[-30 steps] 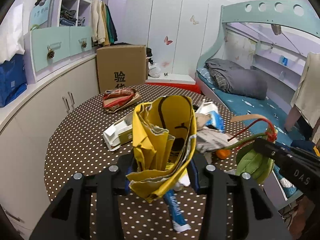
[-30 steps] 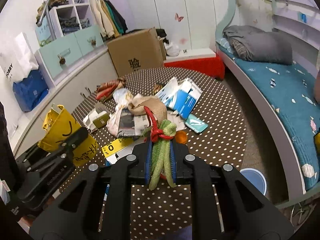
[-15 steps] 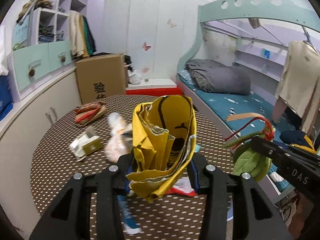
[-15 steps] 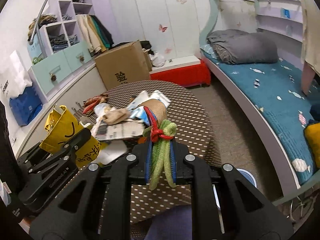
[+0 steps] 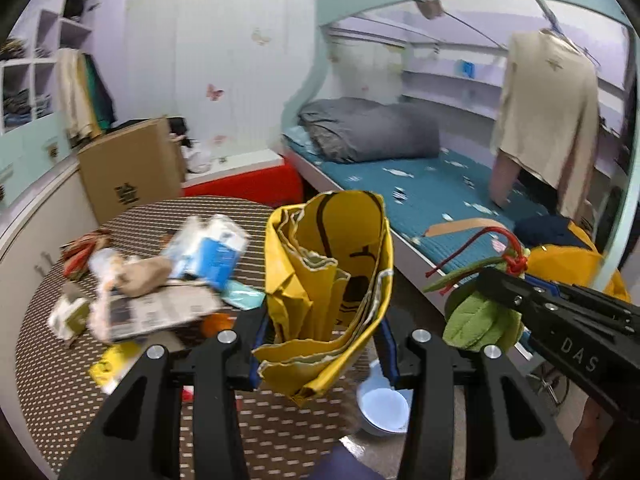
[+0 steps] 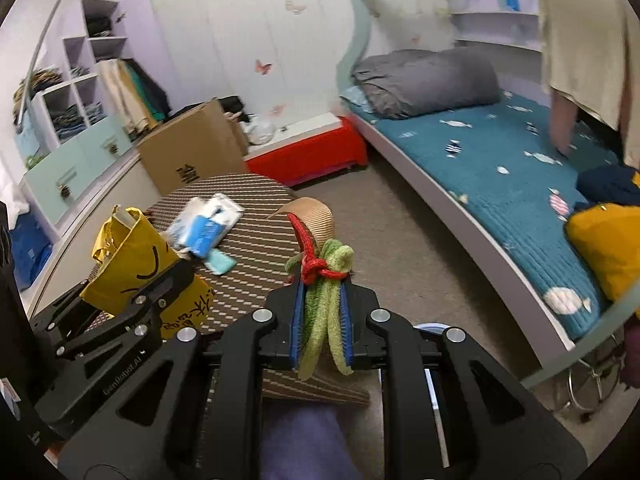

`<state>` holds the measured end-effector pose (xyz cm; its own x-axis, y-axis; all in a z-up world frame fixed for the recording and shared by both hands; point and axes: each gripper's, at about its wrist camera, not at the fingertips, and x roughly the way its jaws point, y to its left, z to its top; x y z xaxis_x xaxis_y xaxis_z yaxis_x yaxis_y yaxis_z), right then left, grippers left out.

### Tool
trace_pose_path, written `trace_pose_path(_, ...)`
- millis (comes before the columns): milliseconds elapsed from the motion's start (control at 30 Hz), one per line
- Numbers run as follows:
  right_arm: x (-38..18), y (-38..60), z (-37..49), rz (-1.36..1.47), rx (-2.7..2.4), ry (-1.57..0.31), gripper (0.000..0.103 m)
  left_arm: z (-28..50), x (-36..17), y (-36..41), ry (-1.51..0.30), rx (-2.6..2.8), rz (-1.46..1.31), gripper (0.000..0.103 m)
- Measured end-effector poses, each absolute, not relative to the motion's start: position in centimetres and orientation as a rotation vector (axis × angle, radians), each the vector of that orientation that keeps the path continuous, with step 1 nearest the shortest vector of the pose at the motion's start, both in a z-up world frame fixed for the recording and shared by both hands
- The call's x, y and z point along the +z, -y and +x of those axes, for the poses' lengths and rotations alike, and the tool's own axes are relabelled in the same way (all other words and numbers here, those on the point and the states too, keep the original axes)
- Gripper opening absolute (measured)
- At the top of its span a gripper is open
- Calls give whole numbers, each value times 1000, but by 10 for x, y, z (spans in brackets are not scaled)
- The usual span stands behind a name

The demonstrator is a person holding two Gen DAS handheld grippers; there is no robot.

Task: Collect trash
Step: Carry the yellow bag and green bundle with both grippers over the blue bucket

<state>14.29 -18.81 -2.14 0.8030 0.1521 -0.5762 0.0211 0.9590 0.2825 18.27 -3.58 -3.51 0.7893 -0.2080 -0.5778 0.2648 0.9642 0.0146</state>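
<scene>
My left gripper (image 5: 320,344) is shut on a crumpled yellow paper bag (image 5: 332,280), held upright over the right edge of the round dotted table (image 5: 60,376). The bag also shows at the left of the right wrist view (image 6: 140,264). My right gripper (image 6: 322,320) is shut on a green felt piece tied with red cord (image 6: 326,280), with a tan ribbon (image 6: 312,212) behind it. The green piece shows to the right of the bag in the left wrist view (image 5: 480,320). Loose trash (image 5: 160,280) lies on the table: papers, blue-white packets, a small box.
A blue bin (image 5: 384,400) stands on the floor below the table's right edge. A bed with a teal cover (image 6: 500,168) and a grey duvet runs along the right. A cardboard box (image 6: 192,152) and a red step (image 6: 308,152) stand behind the table. Cabinets (image 6: 72,168) line the left wall.
Both grippers have swung to the right, off the table's middle toward its right edge and the bed. The bag and the green piece stay gripped. The blue bin has come into view.
</scene>
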Motion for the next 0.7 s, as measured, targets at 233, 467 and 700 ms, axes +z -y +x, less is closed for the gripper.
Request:
trace_pose_path(233, -40, 239, 135, 334, -39, -669, 15, 190, -54, 97, -671, -350, 163, 43)
trace_pose_path(467, -63, 281, 129, 379, -130, -722, 15, 202, -74, 149, -732, -422, 230, 43)
trace_pose_path(700, -87, 315, 130, 408, -221, -782, 15, 221, -104, 192, -820, -477, 286, 43)
